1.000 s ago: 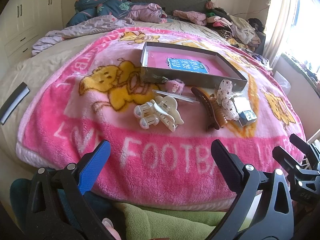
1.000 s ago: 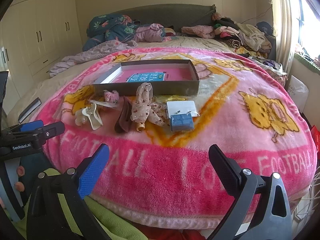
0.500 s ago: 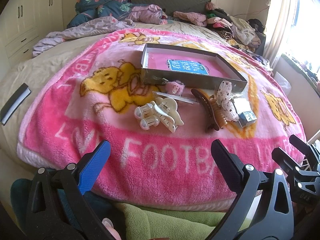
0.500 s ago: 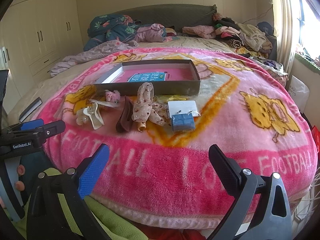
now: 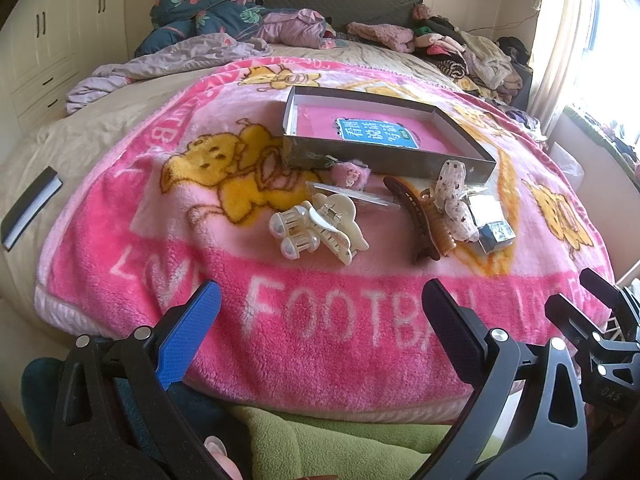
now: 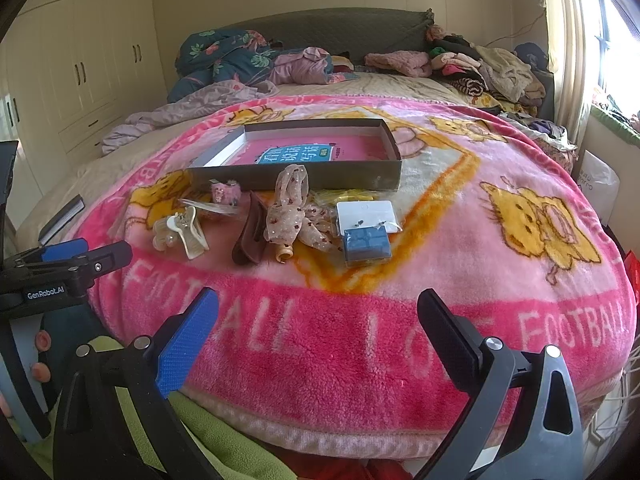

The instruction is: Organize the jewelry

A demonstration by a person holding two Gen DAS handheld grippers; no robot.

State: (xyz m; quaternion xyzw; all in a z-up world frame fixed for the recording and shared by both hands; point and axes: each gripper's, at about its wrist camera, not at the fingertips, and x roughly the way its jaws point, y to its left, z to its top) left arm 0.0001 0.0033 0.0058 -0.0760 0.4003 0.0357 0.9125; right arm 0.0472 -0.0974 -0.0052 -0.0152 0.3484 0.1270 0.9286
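Observation:
A shallow grey box with a pink printed bottom lies on the pink blanket. In front of it lie a cream claw clip, a brown hair clip, a spotted fabric bow, a small pink fluffy clip, a white earring card and a small blue box. My left gripper and right gripper are both open and empty, near the bed's front edge, short of the items.
The pink blanket covers a bed with piled clothes and bedding at the headboard. A dark book lies at the left edge. Wardrobes stand left, a window right. Green fabric is below the grippers.
Both grippers have crept slightly closer to the items; jaws stay open. Nothing on the blanket has moved.

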